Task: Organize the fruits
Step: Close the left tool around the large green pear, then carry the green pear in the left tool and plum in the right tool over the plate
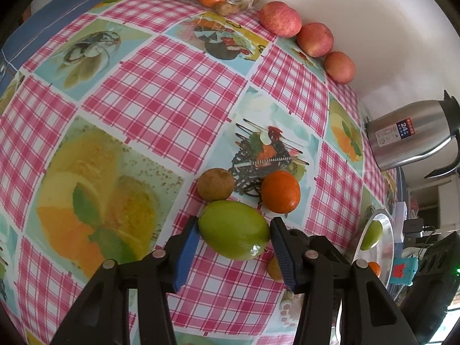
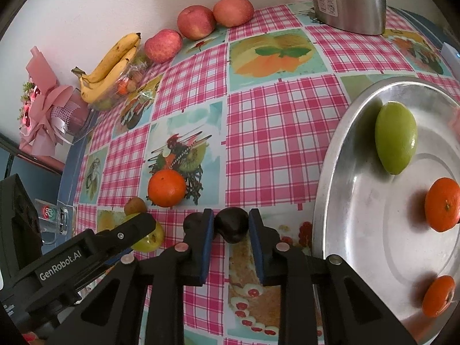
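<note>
In the left wrist view my left gripper [image 1: 234, 227] has its blue pads on both sides of a green mango-like fruit [image 1: 234, 230] lying on the checked tablecloth; it looks shut on it. A brown kiwi [image 1: 215, 184] and an orange [image 1: 280, 191] lie just beyond. In the right wrist view my right gripper [image 2: 231, 225] holds a dark chestnut-like fruit [image 2: 231, 227] between its pads, left of the silver plate [image 2: 339, 172]. The plate holds a green fruit [image 2: 396, 141] and two oranges [image 2: 441, 204]. The left gripper [image 2: 126, 230] shows at the lower left there.
Three red apples [image 2: 197, 21] line the wall. Bananas [image 2: 110, 66] lie on a clear bag of fruit at the back left. A steel thermos jug [image 2: 349, 0] stands at the back right, also in the left wrist view [image 1: 411, 135]. A pink bouquet [image 2: 46, 106] stands off the table's left end.
</note>
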The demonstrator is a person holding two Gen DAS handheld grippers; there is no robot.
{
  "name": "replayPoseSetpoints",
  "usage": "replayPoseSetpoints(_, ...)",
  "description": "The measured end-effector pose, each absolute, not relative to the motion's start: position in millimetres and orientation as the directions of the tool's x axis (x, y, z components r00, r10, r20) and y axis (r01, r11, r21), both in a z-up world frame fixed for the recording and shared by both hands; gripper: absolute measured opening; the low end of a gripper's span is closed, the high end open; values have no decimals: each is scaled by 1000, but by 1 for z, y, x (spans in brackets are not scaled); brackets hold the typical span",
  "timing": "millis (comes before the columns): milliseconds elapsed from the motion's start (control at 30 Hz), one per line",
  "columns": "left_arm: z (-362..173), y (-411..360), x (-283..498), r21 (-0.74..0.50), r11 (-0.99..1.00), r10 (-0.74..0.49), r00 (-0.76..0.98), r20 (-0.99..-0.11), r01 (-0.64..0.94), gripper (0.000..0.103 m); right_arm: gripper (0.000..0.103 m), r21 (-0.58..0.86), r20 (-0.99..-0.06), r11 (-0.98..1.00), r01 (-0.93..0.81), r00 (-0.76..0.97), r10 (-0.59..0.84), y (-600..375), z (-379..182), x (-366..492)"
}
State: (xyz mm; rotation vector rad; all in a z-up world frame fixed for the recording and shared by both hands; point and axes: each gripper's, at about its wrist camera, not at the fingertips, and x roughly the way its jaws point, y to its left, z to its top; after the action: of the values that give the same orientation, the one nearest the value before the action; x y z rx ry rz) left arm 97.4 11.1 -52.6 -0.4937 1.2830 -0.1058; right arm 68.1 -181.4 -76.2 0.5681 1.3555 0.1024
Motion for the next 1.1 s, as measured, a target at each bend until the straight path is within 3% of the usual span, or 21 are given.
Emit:
replayPoseSetpoints(600,-17,10,94,-413,898,-334,376,-864,-152,53,25,415,-889,878,238,310,336,-198,-40,66)
replayPoseSetpoints(1100,14,-41,80,-367,930,-343,407,-846,21,53,25,215,-943,926,311,312,115,-244,-18,52)
